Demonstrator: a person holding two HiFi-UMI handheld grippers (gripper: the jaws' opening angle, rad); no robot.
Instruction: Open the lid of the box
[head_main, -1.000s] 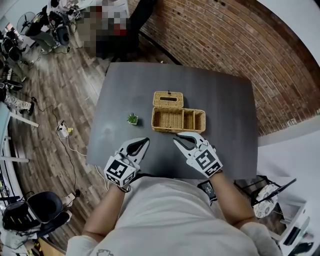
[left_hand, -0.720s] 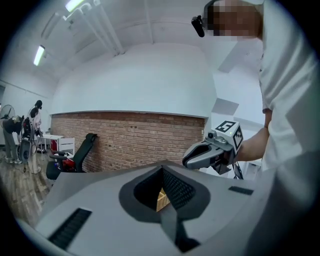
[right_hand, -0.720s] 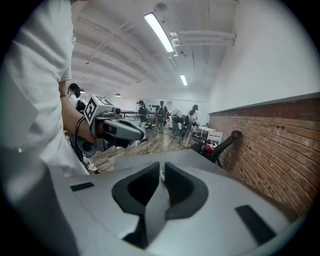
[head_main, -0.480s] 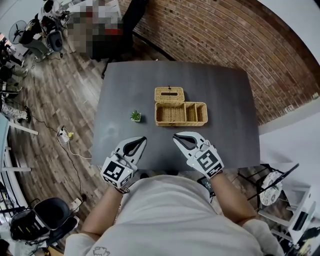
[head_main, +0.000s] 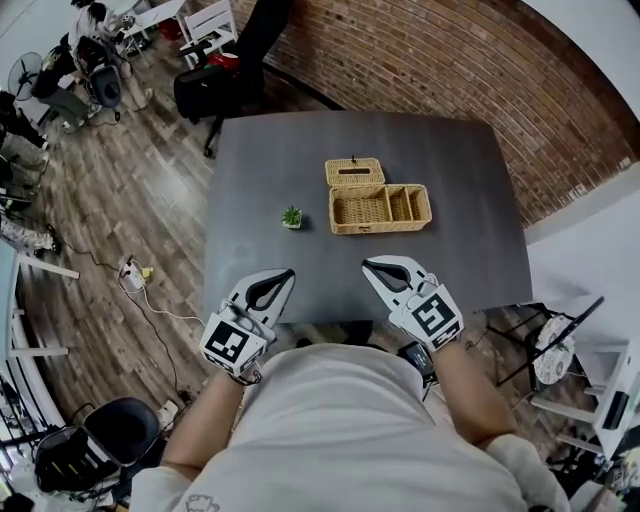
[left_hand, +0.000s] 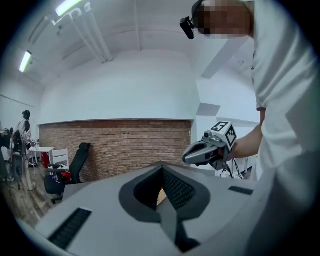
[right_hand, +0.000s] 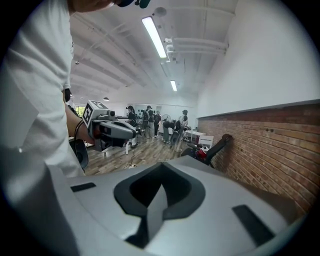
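Left gripper (head_main: 290, 272) and right gripper (head_main: 367, 264) hover closed and empty low in frame, and we judge the box (head_main: 381, 208) finished, lid (head_main: 354, 172) flipped open.

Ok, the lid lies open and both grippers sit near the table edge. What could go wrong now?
The small plant stands just left of the wicker box; a left gripper reach could tip it. The lid lies flipped back behind the box; a nudge might swing it shut.

table (head_main: 330, 275) front — bare | plant (head_main: 292, 216) left of box (head_main: 380, 208) — lid (head_main: 355, 172) behind
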